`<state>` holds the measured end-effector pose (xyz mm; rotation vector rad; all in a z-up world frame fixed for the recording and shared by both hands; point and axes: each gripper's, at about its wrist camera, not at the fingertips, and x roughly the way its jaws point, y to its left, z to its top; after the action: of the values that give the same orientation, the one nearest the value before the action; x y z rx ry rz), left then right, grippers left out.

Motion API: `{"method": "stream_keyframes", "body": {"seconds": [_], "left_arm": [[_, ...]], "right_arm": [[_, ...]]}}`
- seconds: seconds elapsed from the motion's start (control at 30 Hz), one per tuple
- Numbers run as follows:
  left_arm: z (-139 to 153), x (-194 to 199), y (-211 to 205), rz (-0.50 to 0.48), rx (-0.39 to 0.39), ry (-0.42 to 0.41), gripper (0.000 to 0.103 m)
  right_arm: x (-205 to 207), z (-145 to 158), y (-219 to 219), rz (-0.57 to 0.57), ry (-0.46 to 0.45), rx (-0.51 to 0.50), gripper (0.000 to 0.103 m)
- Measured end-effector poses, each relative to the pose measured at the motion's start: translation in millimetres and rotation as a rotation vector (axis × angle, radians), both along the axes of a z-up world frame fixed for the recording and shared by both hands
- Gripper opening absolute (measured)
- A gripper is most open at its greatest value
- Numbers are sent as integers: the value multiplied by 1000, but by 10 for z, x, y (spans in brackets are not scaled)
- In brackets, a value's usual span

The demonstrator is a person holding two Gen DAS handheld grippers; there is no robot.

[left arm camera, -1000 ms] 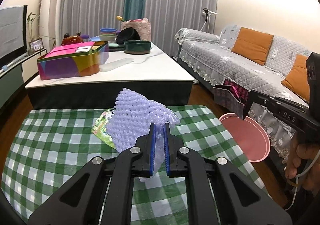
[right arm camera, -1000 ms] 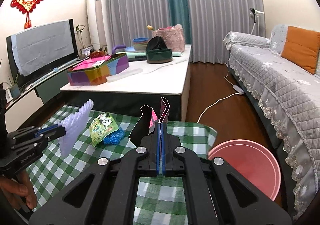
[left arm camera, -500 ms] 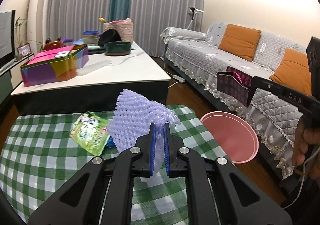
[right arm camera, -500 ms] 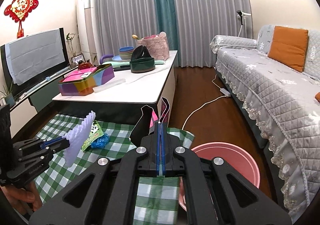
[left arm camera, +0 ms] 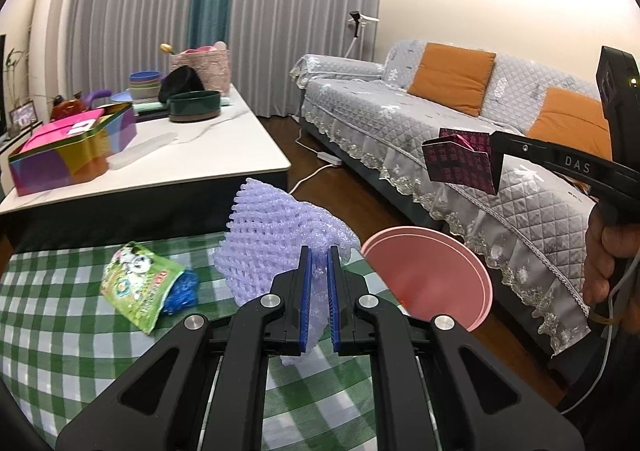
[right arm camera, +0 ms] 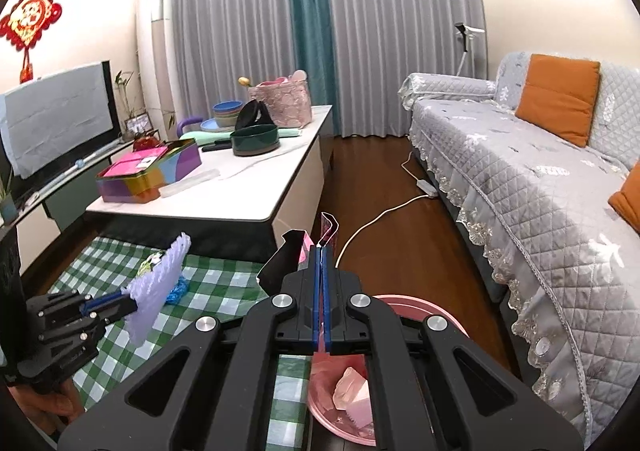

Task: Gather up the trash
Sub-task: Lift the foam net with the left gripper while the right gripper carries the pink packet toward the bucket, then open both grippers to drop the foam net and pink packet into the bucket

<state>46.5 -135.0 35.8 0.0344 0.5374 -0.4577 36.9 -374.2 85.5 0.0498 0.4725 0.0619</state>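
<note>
My left gripper [left arm camera: 319, 255] is shut on a lilac foam net [left arm camera: 276, 235] and holds it above the green checked table [left arm camera: 60, 323]; it also shows at the left of the right wrist view [right arm camera: 158, 283]. My right gripper [right arm camera: 322, 251] is shut on a dark pink-patterned wrapper [right arm camera: 294, 257], held above the pink bin [right arm camera: 420, 307]; the wrapper shows in the left wrist view [left arm camera: 460, 163]. The pink bin [left arm camera: 432, 275] stands on the floor beside the table's right edge, with crumpled pale trash [right arm camera: 354, 395] inside. A green panda snack bag [left arm camera: 138, 285] lies on the table over a blue wrapper [left arm camera: 182, 291].
A white coffee table [left arm camera: 192, 159] behind holds a colourful tin [left arm camera: 72, 147], bowls and a dark pot [left arm camera: 194, 111]. A grey sofa [left arm camera: 460, 139] with orange cushions runs along the right. A white cable [right arm camera: 384, 215] lies on the wooden floor.
Both grippers have moved right toward the pink bin with their loads. The right gripper now hangs over the bin, whose inside has come into view.
</note>
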Motion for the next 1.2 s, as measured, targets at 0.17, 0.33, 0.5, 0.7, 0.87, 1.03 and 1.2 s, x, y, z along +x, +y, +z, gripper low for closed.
{"method": "stream_keyframes", "body": {"seconds": [0.17, 0.33, 0.5, 0.7, 0.87, 1.03, 1.2], "left_arm": [[-34, 57, -199, -33, 13, 5, 8], [-96, 150, -434, -71, 23, 18, 8], [-152, 216, -677, -123, 25, 25, 8], [-271, 338, -970, -183, 22, 45, 8], [-365, 425, -1217, -228, 18, 61, 8], [-448, 469, -1407, -277, 15, 80, 8], [-597, 537, -1513, -300, 25, 140, 13]], "right_arm": [[-4, -43, -147, -51, -15, 6, 1], [81, -108, -408, -111, -7, 32, 1], [174, -263, -606, -153, 26, 46, 1], [250, -402, -752, -178, 57, 39, 1], [312, -493, -846, -187, 80, 42, 1], [382, -560, -914, -195, 102, 62, 2], [406, -598, -950, -210, 115, 77, 35]]}}
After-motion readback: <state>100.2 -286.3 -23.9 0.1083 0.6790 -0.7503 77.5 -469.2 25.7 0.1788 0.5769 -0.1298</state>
